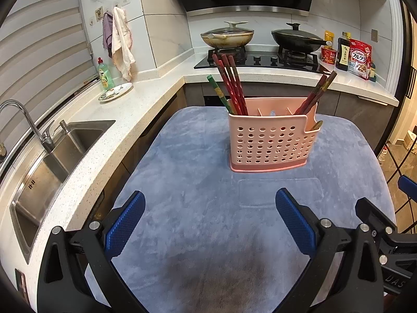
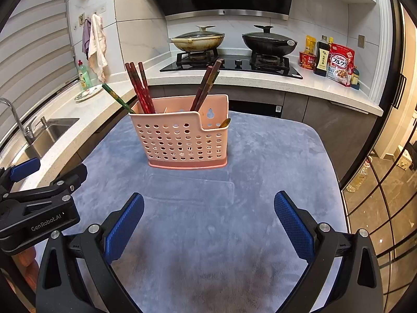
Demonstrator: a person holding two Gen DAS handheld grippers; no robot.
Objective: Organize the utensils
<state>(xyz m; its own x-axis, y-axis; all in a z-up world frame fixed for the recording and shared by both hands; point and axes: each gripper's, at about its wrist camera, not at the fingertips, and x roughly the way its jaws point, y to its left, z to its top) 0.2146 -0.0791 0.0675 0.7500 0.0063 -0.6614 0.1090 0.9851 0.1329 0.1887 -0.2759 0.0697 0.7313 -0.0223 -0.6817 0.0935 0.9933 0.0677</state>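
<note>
both grippers (image 1: 209,198) (image 2: 208,199) agape; chopsticks (image 1: 232,83), perhaps a spoon (image 2: 224,123), in caddy (image 1: 271,140)

Both grippers hover side by side, jaws spread wide.

The left gripper (image 1: 209,215) and the right gripper (image 2: 208,216) each hold nothing between their blue pads (image 1: 125,225), both pointing forward and tilted slightly downward.

Table covered by blue-grey plush cloth (image 1: 198,172) (image 2: 273,161); on it, standing upright, one pink perforated utensil holder (image 1: 271,140) (image 2: 182,140), toward far edge, with faint rectangular imprint just in front
</note>
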